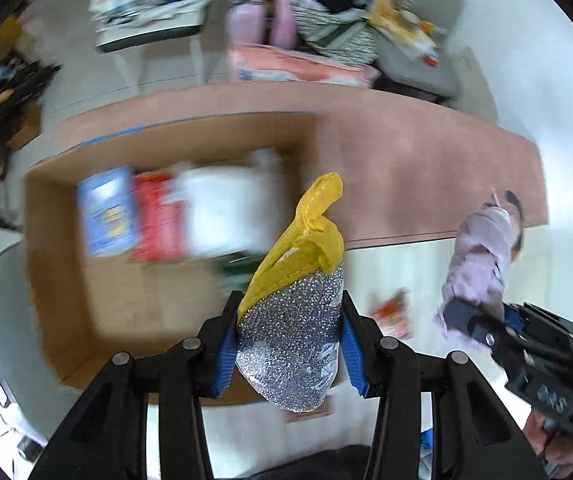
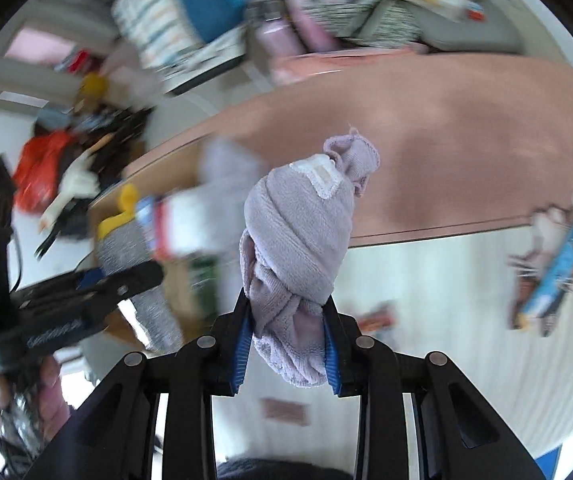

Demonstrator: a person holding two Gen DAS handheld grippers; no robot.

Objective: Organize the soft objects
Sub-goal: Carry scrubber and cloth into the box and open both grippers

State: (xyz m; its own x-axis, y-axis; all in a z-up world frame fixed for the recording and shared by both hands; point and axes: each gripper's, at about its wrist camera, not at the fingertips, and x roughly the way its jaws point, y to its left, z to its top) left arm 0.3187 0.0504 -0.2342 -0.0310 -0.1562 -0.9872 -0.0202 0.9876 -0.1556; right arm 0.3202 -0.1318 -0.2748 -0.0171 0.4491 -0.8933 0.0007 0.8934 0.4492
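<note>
My left gripper (image 1: 288,336) is shut on a yellow and silver-speckled cloth bundle (image 1: 298,300) and holds it up over the near edge of an open cardboard box (image 1: 58,280). My right gripper (image 2: 288,330) is shut on a knotted lilac towel (image 2: 298,232) and holds it in the air. The lilac towel (image 1: 480,256) and right gripper (image 1: 486,326) show at the right of the left wrist view. The left gripper (image 2: 98,284) with its bundle (image 2: 126,248) shows at the left of the right wrist view.
The box holds blue, red and white packs (image 1: 166,216). A pink mat (image 1: 406,168) lies behind it on the pale floor. A small toy figure (image 2: 558,264) and an orange item (image 1: 392,314) lie on the floor. Cluttered chairs and bags (image 1: 306,24) stand behind.
</note>
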